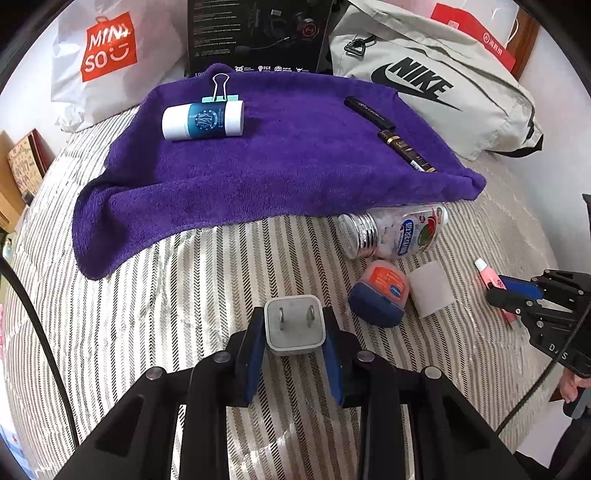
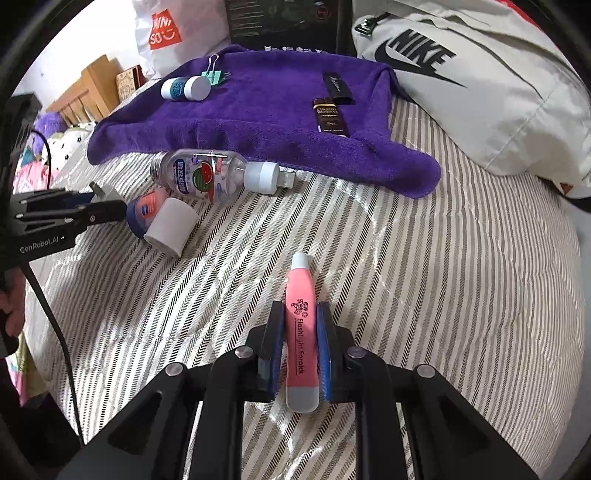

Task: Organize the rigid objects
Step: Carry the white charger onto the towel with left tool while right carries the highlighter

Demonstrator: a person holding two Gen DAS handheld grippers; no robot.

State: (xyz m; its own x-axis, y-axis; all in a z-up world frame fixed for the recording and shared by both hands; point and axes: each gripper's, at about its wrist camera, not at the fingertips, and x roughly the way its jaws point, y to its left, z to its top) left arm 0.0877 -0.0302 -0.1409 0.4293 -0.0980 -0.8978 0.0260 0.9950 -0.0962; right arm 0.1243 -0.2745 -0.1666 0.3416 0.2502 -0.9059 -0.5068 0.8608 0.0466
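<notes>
My left gripper (image 1: 294, 317) is shut on a white plug adapter (image 1: 294, 326), held over the striped bed. My right gripper (image 2: 300, 314) is shut on a pink flashlight pen (image 2: 301, 325). A purple towel (image 1: 277, 162) lies ahead, also in the right wrist view (image 2: 258, 110). On it lie a white and teal tube (image 1: 203, 120), a green binder clip (image 1: 219, 96), a black cap (image 1: 367, 110) and a dark gold-printed tube (image 1: 406, 151). A clear candy jar (image 1: 395, 230), a blue and orange jar (image 1: 380, 293) and a white cylinder (image 1: 432, 288) lie on the bed.
A white USB plug (image 2: 264, 177) lies next to the candy jar (image 2: 199, 175). A grey Nike bag (image 1: 436, 81), a black box (image 1: 255, 33) and a white Miniso bag (image 1: 107, 55) stand behind the towel. A black cable (image 2: 55, 314) runs at left.
</notes>
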